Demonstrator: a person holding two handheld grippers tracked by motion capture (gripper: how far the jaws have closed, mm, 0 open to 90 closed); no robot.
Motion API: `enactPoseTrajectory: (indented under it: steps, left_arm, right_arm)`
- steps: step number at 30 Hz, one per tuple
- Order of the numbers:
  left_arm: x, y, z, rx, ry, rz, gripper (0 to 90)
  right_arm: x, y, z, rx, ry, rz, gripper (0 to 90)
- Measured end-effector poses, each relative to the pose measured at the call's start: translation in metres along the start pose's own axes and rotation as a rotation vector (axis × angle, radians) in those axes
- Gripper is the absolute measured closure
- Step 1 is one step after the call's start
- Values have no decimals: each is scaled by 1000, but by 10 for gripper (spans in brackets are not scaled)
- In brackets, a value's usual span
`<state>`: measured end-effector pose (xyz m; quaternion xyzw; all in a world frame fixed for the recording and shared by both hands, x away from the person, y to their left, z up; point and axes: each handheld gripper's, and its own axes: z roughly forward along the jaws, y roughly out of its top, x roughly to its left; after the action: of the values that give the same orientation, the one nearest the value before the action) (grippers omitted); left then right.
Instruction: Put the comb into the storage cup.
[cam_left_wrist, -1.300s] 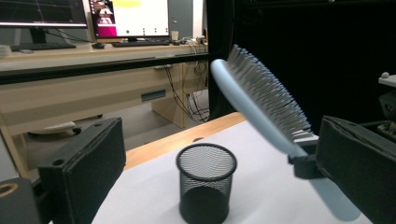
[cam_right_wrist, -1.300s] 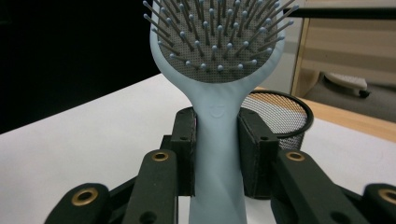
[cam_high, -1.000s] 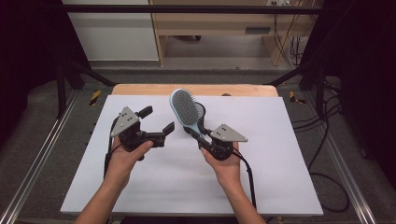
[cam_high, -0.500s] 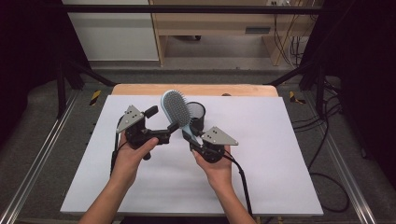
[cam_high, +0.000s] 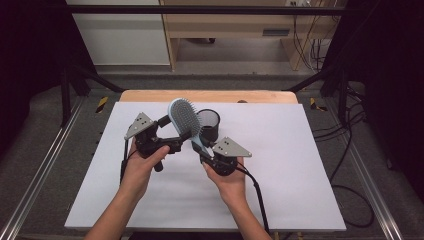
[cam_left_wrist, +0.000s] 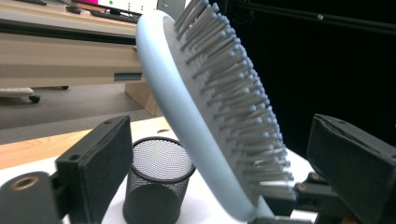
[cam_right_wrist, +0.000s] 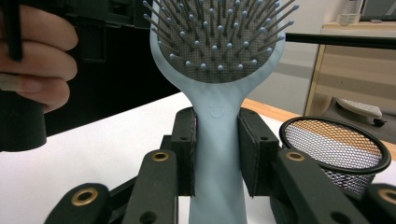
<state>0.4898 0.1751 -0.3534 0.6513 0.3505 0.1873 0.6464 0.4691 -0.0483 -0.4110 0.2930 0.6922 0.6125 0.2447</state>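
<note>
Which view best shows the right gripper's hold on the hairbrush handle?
The right gripper view: both pads clamp the hairbrush handle. The high view shows the brush small above the right gripper; the left gripper view shows its head edge-on.

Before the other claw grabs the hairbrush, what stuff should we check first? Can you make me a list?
1. Right claw holds the hairbrush tight: ok, both pads squeeze the handle.
2. Brush head sits between the left claw's pads: ok, one pad on each side in the left gripper view.
3. Left claw has gripped the head: not ok, its jaws have just been closing a little but gaps show at both pads.
4. Pads will meet the firm rim, not the bristles: cannot tell; the bristles face one pad.
5. Mesh cup stands upright with its mouth open: ok.
6. Brush lifted off the white table: ok.
</note>
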Motion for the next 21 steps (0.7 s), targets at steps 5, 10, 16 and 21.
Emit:
enactPoseTrajectory:
  steps: [5,10,16,21]
  left_arm:
    - [2,-1,4,0,-10,-28,108]
    - [6,-1,6,-2,-26,-73,180]
    - [10,0,4,-23,-8,-141,286]
    - [13,-1,4,-12,-5,-181,405]
  right_arm:
    - [2,-2,2,9,4,-3,696]
    - [5,-3,6,17,14,-7,696]
    - [7,-5,10,29,28,0,696]
    - [6,-6,12,50,34,6,696]
